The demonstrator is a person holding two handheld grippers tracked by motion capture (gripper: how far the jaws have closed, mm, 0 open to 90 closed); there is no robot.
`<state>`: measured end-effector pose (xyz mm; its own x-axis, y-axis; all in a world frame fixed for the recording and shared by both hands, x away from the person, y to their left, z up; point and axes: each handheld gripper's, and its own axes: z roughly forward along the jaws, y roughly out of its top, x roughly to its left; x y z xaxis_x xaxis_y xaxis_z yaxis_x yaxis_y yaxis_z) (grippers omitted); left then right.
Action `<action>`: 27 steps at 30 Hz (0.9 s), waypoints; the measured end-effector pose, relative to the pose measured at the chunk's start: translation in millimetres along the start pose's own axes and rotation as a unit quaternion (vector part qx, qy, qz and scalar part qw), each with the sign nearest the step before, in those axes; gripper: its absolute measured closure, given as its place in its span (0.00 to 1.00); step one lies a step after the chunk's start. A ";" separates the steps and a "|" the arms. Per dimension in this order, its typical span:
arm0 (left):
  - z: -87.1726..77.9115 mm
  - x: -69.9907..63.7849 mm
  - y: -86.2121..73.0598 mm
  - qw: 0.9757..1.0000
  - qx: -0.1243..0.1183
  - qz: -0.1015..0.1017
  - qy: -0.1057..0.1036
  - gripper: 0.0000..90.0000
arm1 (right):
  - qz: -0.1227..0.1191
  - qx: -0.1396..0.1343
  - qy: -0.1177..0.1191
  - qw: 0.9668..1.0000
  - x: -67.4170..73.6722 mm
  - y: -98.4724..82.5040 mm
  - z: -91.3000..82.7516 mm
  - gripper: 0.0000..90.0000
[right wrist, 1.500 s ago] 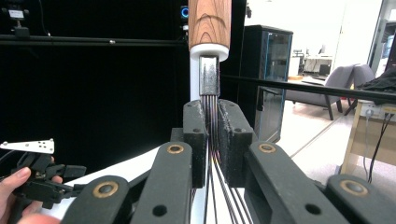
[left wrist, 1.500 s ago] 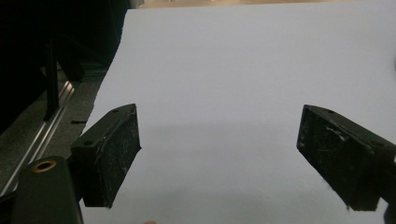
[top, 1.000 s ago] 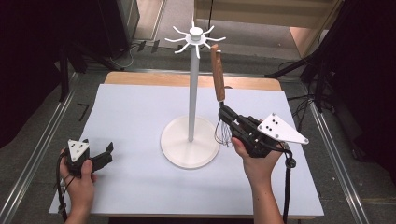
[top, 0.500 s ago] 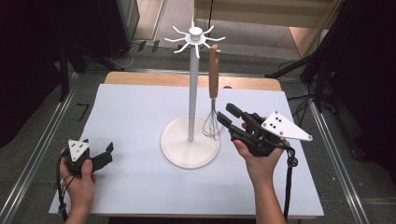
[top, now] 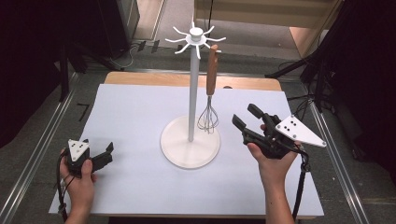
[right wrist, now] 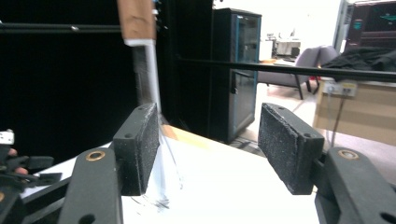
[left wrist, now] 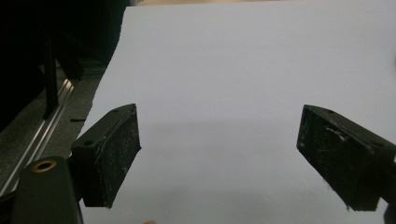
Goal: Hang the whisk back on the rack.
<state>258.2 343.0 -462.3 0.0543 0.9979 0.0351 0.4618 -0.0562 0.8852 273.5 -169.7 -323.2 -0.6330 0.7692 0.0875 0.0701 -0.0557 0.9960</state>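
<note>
A white stand (top: 190,140) rises from its round base near the middle of the counter (top: 135,116), which is covered by a pale sheet, and a ring of short white hooks (top: 196,38) crowns the pole. From one hook on the right side of the stand hangs a whisk (top: 209,100) by its wooden handle, its wire loops reaching down to just above the base, close beside the pole. To the right of the stand, the right claw (top: 246,116) is held in a hand (top: 273,156) above the counter, its jaws spread wide with nothing between them, tips pointing toward the whisk but apart from it; a grey three-cornered plate sits on top of it. In the right gripper view the wooden handle and wires appear beyond the left jaw, blurred, so contact cannot be told there. Well to the left of the stand, near the counter's front edge, the left claw (top: 108,151) lies low in the other hand (top: 79,179), its jaws wide too, with bare pale sheet between them in the left gripper view.
</note>
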 end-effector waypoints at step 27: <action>0.1 -1.1 -0.1 1.000 0.001 0.004 0.003 0.16 | 0.017 0.057 -0.095 0.994 -45.7 -61.1 -34.6 0.41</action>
<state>258.2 342.0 -462.4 0.0537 0.9975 0.0449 0.4631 -0.0647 0.8840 271.5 -223.5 -387.4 -0.4724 0.8749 0.1062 0.1829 -0.0205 0.9829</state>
